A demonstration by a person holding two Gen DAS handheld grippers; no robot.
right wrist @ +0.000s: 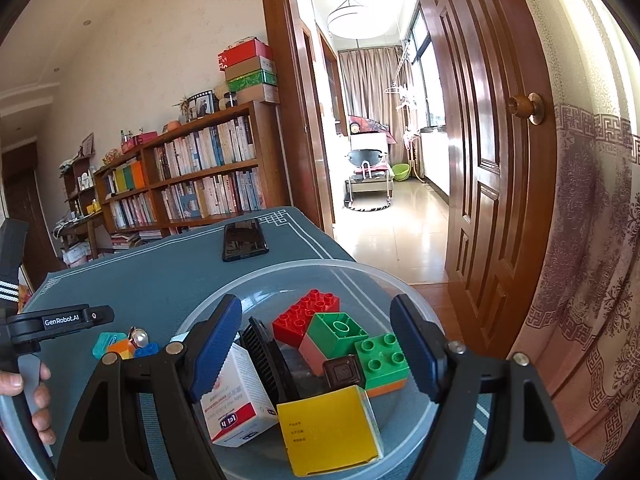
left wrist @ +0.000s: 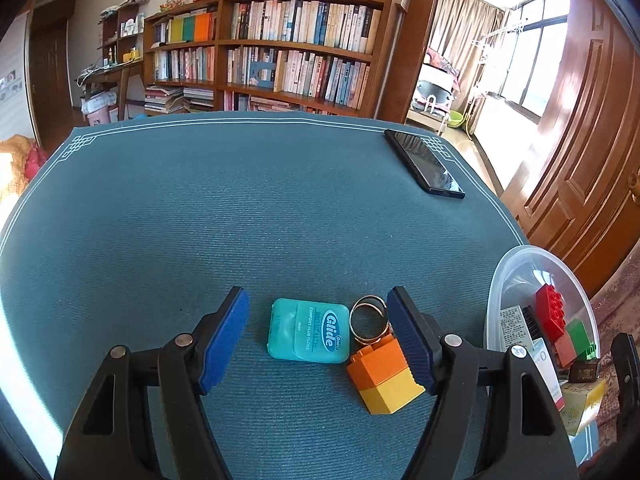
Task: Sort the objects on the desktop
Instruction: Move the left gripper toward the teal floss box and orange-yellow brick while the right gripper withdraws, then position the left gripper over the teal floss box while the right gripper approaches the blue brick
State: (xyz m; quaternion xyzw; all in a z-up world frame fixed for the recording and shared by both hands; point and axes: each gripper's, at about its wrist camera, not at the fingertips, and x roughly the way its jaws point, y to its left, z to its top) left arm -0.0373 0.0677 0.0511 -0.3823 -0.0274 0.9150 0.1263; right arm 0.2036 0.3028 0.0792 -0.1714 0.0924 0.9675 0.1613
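Note:
My left gripper (left wrist: 318, 314) is open just above the teal mat (left wrist: 200, 220). Between its blue pads lie a teal floss box (left wrist: 308, 330), gold rings (left wrist: 368, 318) and an orange-and-yellow brick (left wrist: 384, 376). The right pad sits at the brick's edge, while the left pad is well clear of the floss box. My right gripper (right wrist: 316, 320) is open over a clear plastic bowl (right wrist: 320, 268). The bowl holds a red brick (right wrist: 306, 316), green bricks (right wrist: 382, 356), a black comb (right wrist: 268, 364), a white box (right wrist: 236, 396) and a yellow box (right wrist: 328, 428). Neither gripper holds anything.
A black phone (left wrist: 424, 166) lies at the mat's far right corner. The bowl (left wrist: 520, 280) stands at the mat's right edge, beside the left gripper. A person's hand (right wrist: 24, 392) holds the left gripper's handle. A bookcase and an open doorway stand beyond the table.

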